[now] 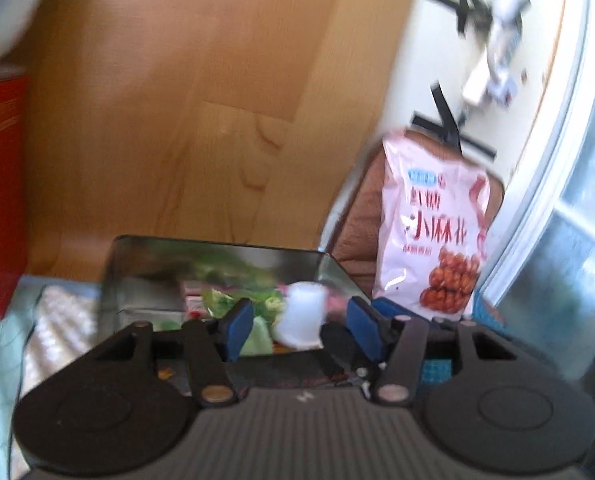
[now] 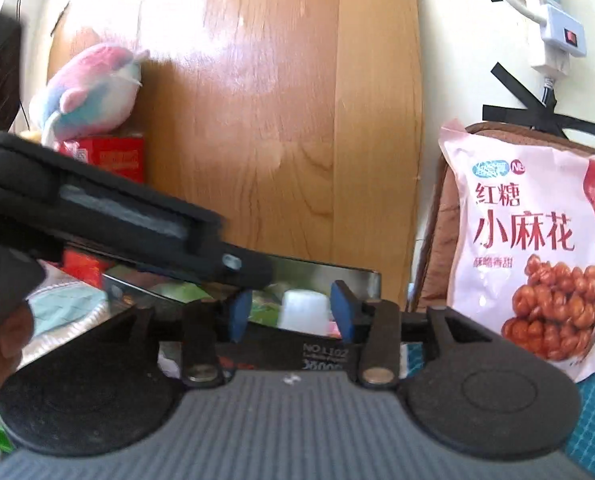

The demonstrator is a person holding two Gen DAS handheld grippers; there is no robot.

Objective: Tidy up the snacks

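A shiny metal tin (image 1: 217, 254) holds green snack packets (image 1: 233, 300) and a small white plastic cup (image 1: 303, 314). My left gripper (image 1: 302, 330) is open just in front of the cup, and its blue pads (image 1: 239, 330) stand clear of the cup on both sides. In the right wrist view my right gripper (image 2: 291, 316) is also open. The same white cup (image 2: 303, 310) shows in the gap beyond it, untouched. A pink snack bag (image 2: 537, 240) stands upright to the right of the tin (image 2: 353, 274). The bag (image 1: 433, 232) leans on a brown cushion (image 1: 357, 220).
The left tool's black housing (image 2: 117, 216) crosses the left of the right wrist view, with a hand (image 2: 1, 336) below it. A red box (image 2: 113, 156) with a plush toy (image 2: 89, 88) on it stands at the left. A wooden panel (image 1: 177, 120) rises behind the tin. A power strip (image 2: 553, 20) hangs on the wall.
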